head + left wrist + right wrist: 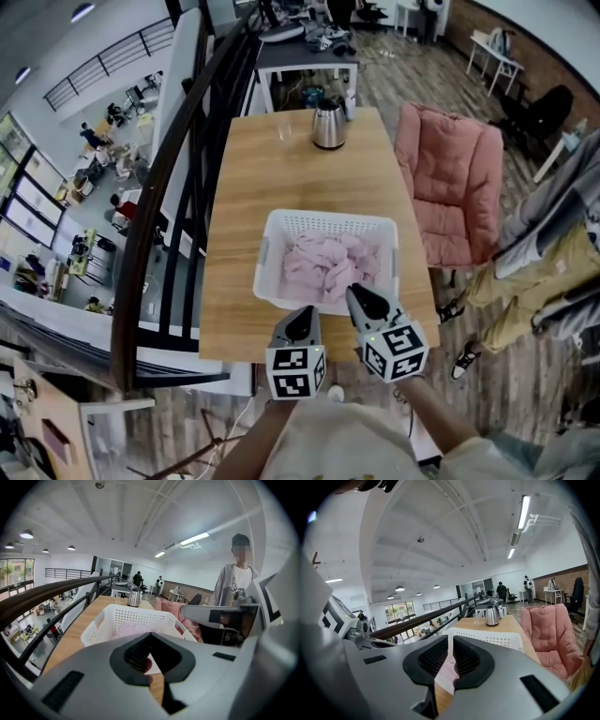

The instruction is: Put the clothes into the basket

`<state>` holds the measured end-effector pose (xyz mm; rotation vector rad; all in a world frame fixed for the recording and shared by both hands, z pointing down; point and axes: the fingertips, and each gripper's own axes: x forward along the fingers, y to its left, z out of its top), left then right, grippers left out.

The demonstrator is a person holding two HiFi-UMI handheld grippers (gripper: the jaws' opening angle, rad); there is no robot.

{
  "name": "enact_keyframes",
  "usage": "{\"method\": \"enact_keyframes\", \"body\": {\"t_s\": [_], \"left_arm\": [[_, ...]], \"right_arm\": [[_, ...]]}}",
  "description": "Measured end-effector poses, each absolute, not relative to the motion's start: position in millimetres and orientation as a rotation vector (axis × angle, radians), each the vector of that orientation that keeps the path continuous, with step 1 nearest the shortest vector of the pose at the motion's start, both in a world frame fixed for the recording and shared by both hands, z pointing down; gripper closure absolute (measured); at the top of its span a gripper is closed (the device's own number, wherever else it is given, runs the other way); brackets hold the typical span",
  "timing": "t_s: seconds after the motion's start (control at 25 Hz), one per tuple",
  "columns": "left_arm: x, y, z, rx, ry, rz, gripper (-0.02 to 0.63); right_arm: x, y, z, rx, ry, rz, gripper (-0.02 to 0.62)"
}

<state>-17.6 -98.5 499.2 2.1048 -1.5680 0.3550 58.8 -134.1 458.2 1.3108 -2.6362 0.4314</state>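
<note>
Grey, black-padded left gripper (301, 315) and right gripper (360, 296) carry black-and-white marker cubes (295, 371).

A long wooden bench (281, 187) stretches away ahead of the left claw (301, 317) and the right claw (357, 294). At its far end, well ahead of both claws, a steel kettle (328, 125) stands upright, with a clear glass (284, 128) just to its left. To the right of the right claw, beside the bench, sits a pink cushioned chair (450, 183). Further right, a person (516, 281) in tan trousers stands on the wood-plank floor (394, 70). Left of the left claw, a black railing (173, 197) runs along the bench edge. Beyond the kettle stands a dark desk (305, 52).
</note>
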Motion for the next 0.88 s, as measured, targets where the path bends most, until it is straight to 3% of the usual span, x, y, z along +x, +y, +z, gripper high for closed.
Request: {"method": "enact_keyframes", "body": {"t_s": [0.88], "left_arm": [[-6.4,-10.3,416.3,2.265,-1.670,0.111,0.606]], "right_arm": [[72.2,-39.6,414.5,1.286,-2.749,0.382,0.548]]}}
